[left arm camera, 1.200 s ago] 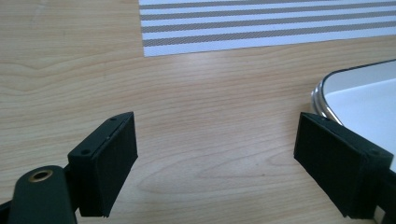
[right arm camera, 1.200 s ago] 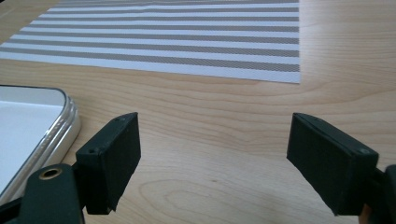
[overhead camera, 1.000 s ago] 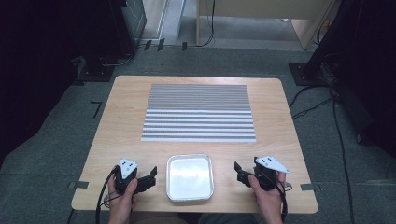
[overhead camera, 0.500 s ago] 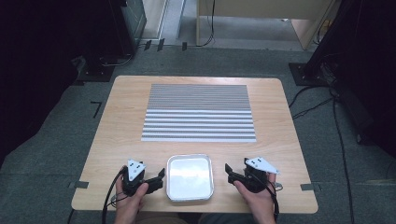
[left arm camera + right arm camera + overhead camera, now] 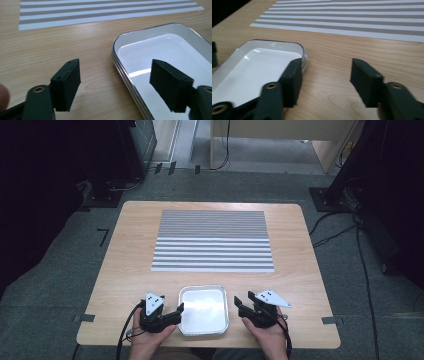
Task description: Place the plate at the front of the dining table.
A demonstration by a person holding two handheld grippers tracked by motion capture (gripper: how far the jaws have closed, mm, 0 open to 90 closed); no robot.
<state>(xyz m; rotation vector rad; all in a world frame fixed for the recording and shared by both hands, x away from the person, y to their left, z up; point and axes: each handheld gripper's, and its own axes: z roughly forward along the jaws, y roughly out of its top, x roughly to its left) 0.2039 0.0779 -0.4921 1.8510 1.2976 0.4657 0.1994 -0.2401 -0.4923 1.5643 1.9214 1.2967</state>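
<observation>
A shallow square metal tray (image 5: 185, 330) with a white, empty inside lies near the table's front edge. My left gripper (image 5: 178, 313) is at its left side and open. In the left gripper view (image 5: 117, 85) one jaw hangs over the tray's inside and the other over bare wood, so they straddle the tray rim (image 5: 120, 67). On the tray's right side my right gripper (image 5: 239, 305) is open. In the right gripper view (image 5: 325, 81) its left jaw stands by the tray's rounded corner (image 5: 300, 50) and its right jaw over the table. Neither gripper holds anything.
A grey-and-white striped placemat (image 5: 212, 240) lies flat across the middle of the wooden table (image 5: 300, 270), beyond the tray. Cables trail from both grippers toward the front edge. Dark equipment stands and cables surround the table on the floor.
Both grippers have moved inward from the outer sides toward the tray and now stand at its left and right edges. The tray has not moved.
</observation>
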